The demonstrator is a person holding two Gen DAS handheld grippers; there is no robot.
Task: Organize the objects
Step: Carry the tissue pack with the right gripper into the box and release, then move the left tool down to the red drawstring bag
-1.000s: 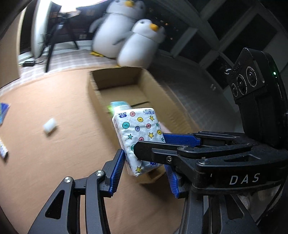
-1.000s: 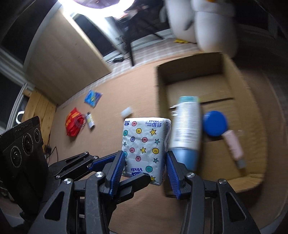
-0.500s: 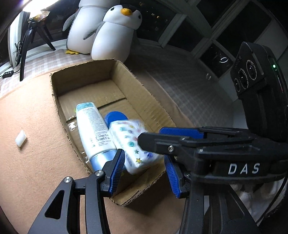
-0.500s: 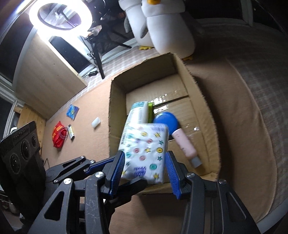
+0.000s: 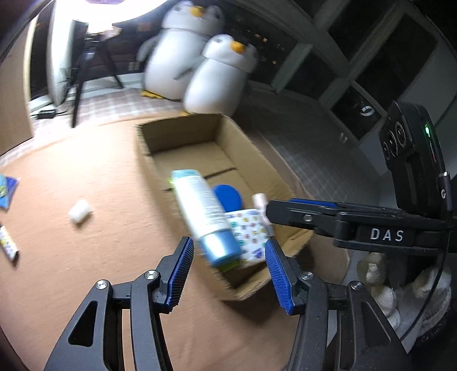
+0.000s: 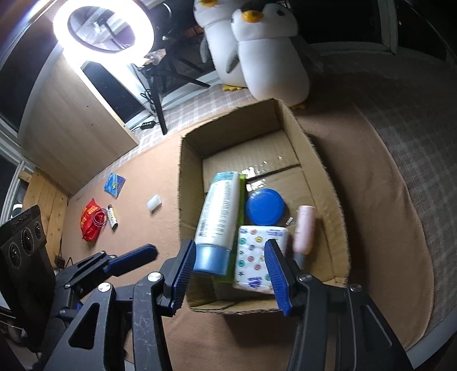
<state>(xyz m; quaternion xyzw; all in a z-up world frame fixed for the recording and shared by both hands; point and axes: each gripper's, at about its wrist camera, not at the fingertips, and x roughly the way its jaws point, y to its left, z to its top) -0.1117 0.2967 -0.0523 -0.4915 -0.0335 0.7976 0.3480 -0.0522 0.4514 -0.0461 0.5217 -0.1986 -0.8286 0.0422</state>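
An open cardboard box (image 6: 328, 177) (image 5: 257, 151) stands on the tan carpet. Inside lie a white tube with a blue cap (image 6: 218, 214) (image 5: 200, 205), a blue round lid (image 6: 265, 206) (image 5: 228, 195), a pink bottle (image 6: 305, 228) and a patterned tissue pack (image 6: 258, 254) (image 5: 250, 228) at the near end. My right gripper (image 6: 230, 271) is open and empty, just above the box's near edge. My left gripper (image 5: 225, 274) is open and empty beside the box's near corner.
Loose on the carpet to the left are a small white roll (image 6: 154, 202) (image 5: 79, 209), a blue packet (image 6: 114, 182), a red bag (image 6: 92, 221) and a small tube (image 6: 112, 219). Two penguin plush toys (image 6: 268, 60) stand behind the box. A ring light (image 6: 104, 27) stands on a tripod.
Both grippers have opened and let go of the tissue pack. It was carried over the box and now lies inside at the near end. Both grippers have drawn back.
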